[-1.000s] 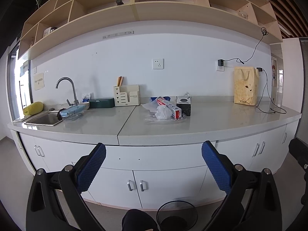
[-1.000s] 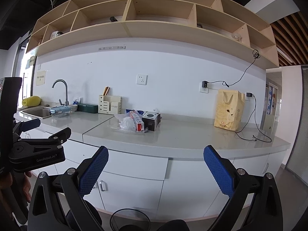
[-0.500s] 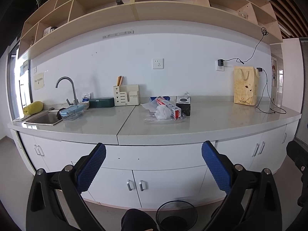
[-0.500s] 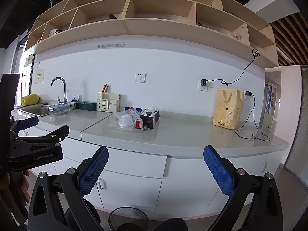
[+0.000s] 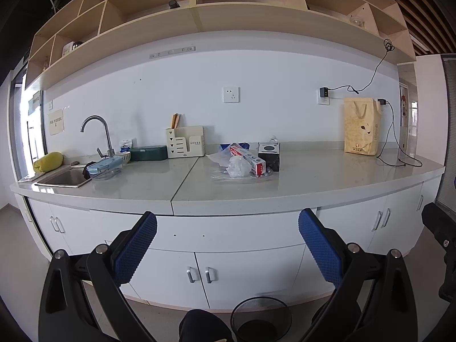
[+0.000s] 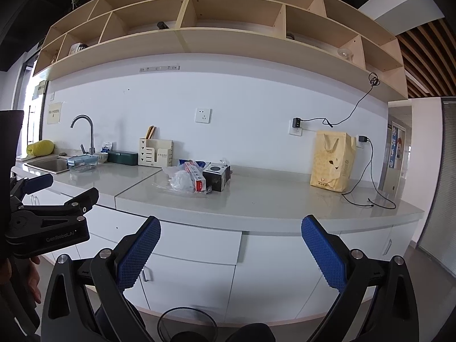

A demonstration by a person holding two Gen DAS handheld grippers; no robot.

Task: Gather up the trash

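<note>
Both hand-held grippers, left [image 5: 227, 236] and right [image 6: 230, 240], gape wide and empty before the grey desk [image 5: 313, 176]. At 12 o'clock, well ahead, lies the trash: crumpled plastic bag [image 5: 238, 166], toothpaste box [image 5: 247, 160], black carton [image 5: 269, 156]. A wire bin [image 5: 260, 317] stands at 6 o'clock.

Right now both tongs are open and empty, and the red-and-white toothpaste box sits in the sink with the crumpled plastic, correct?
Not the sink. The left wrist view shows the red-and-white toothpaste box on the grey countertop with the crumpled plastic. Both tongs, left and right, are open and empty.
</note>
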